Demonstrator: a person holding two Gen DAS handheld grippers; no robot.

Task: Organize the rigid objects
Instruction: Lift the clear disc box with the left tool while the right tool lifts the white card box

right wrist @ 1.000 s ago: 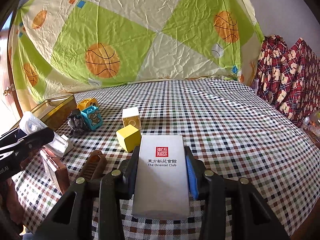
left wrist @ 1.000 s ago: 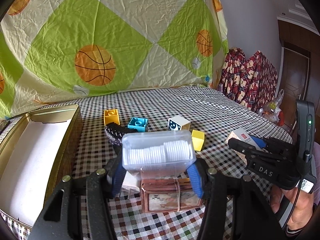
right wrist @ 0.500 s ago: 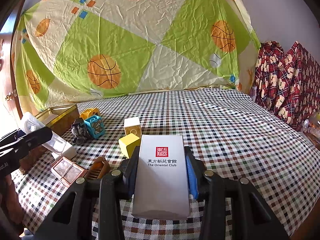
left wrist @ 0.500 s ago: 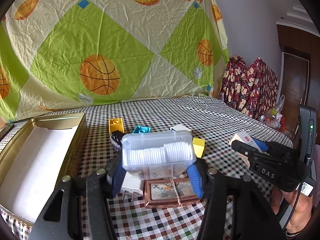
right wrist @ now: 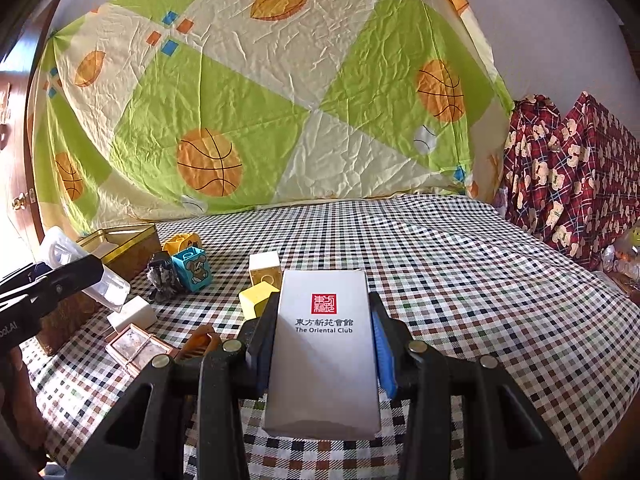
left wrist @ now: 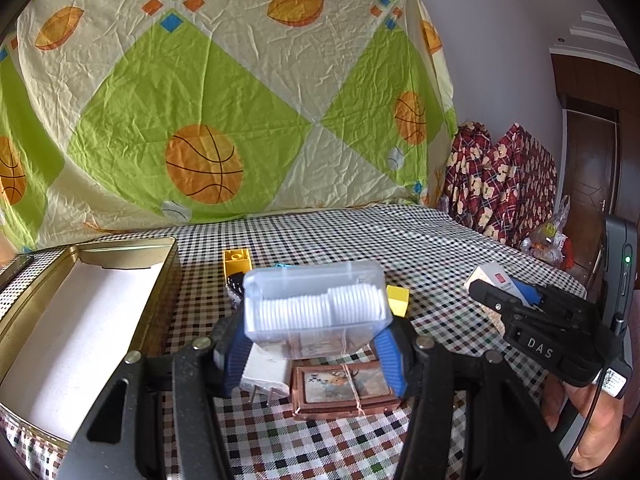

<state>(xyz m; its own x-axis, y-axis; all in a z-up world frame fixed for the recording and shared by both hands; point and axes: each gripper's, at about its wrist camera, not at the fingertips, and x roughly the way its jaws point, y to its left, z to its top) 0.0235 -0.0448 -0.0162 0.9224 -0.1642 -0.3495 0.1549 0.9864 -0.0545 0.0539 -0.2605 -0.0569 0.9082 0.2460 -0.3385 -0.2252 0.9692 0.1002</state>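
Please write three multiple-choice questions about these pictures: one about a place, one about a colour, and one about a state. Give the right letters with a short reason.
1. Where is the gold tin in the left wrist view?
A. left of the left gripper
B. right of it
C. on the wall

2. What colour is the logo on the white box?
A. blue
B. red
C. green

3. What is the right gripper doing?
A. open, empty
B. shut on a block
C. shut on the white box

Answers:
1 A, the tin stands at the left edge.
2 B, a red square is printed above the text.
3 C, both fingers press the box sides.
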